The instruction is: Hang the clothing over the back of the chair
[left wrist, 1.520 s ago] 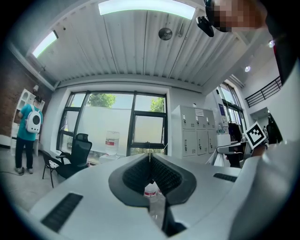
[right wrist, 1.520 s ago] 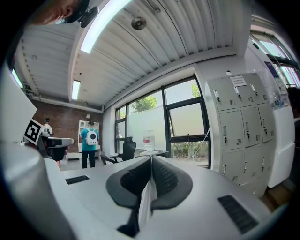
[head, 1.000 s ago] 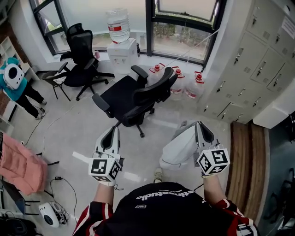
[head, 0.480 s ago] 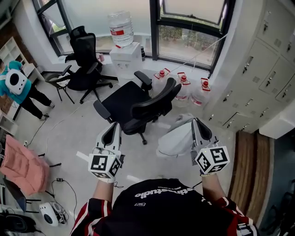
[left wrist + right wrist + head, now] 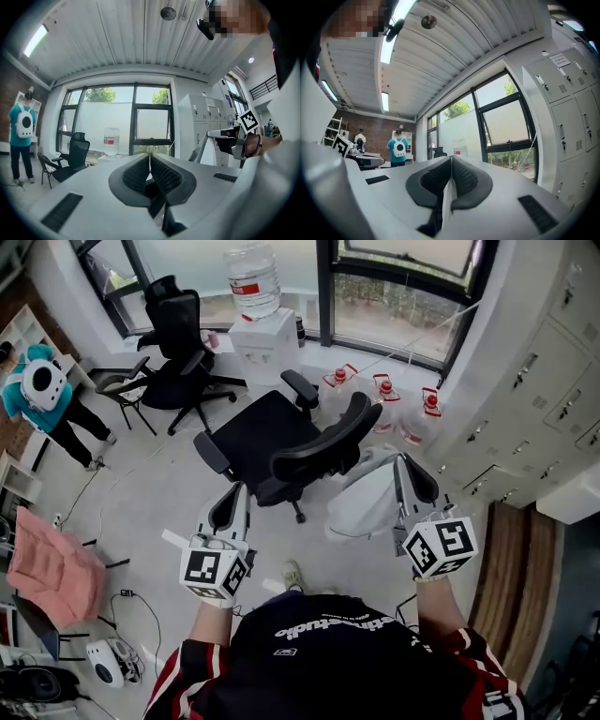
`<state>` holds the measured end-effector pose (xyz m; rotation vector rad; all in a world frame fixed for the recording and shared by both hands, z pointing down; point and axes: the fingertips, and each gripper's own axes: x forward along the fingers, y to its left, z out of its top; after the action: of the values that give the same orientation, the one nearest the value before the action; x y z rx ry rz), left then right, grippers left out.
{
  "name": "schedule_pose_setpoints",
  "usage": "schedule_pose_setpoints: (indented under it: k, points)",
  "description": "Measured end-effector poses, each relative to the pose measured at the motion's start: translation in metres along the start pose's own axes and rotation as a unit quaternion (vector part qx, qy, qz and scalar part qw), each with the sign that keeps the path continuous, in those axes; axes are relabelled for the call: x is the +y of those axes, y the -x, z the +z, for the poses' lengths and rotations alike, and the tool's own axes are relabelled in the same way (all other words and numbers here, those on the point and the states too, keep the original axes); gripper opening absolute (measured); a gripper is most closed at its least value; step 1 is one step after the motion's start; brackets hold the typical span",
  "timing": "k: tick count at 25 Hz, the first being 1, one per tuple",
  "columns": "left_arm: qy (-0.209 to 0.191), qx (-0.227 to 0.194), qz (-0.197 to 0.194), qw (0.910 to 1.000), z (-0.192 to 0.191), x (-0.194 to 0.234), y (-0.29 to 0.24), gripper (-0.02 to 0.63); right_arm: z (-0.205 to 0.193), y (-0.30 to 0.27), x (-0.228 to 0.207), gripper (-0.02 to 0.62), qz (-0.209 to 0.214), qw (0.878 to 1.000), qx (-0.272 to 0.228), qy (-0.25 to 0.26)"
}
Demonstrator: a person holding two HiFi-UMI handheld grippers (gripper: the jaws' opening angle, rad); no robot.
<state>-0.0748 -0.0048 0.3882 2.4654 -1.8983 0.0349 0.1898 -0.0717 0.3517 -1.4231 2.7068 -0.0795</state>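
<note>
A black office chair point(image 5: 272, 439) stands on the floor ahead of me, its curved back point(image 5: 328, 435) toward my right side. My right gripper point(image 5: 406, 465) is shut on a pale grey garment point(image 5: 364, 504) that hangs from it just right of the chair back, apart from it. In the right gripper view a thin edge of the cloth point(image 5: 446, 199) shows pinched between the closed jaws of the right gripper point(image 5: 451, 164). My left gripper point(image 5: 233, 493) is shut with nothing in it, in front of the seat. The left gripper point(image 5: 149, 161) view shows the garment point(image 5: 202, 151) at right.
A second black chair point(image 5: 176, 338) and a water dispenser point(image 5: 262, 338) stand by the window. Water jugs point(image 5: 386, 395) sit behind the chair, lockers point(image 5: 539, 399) on the right. A person point(image 5: 45, 399) stands far left. A pink garment point(image 5: 52, 568) and floor cables point(image 5: 131, 615) lie at left.
Both grippers have moved forward toward the chair, the right one carrying the garment up beside the chair back. Both stay shut.
</note>
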Motion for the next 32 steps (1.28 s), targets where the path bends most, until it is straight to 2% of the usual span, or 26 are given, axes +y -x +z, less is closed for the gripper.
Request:
schedule_pose_setpoints:
  k: [7,16,23,32]
  points:
    - [0.004,0.007,-0.031,0.9995,-0.011,0.036,-0.055,0.028,0.006,-0.053,-0.012,0.018,-0.026,1.0,-0.005,0.014]
    - [0.003,-0.002,-0.064,0.998,0.004,0.112,-0.126,0.028,0.004,-0.138,-0.006,0.018,-0.059,0.998,-0.003,0.014]
    - [0.006,-0.002,-0.083,0.9965,0.005,0.161,-0.157,0.028,-0.004,-0.191,0.003,0.018,-0.084,0.996,0.001,0.012]
    - [0.019,0.009,-0.092,0.9956,-0.002,0.186,-0.192,0.028,-0.014,-0.236,0.002,0.018,-0.09,0.996,0.018,0.008]
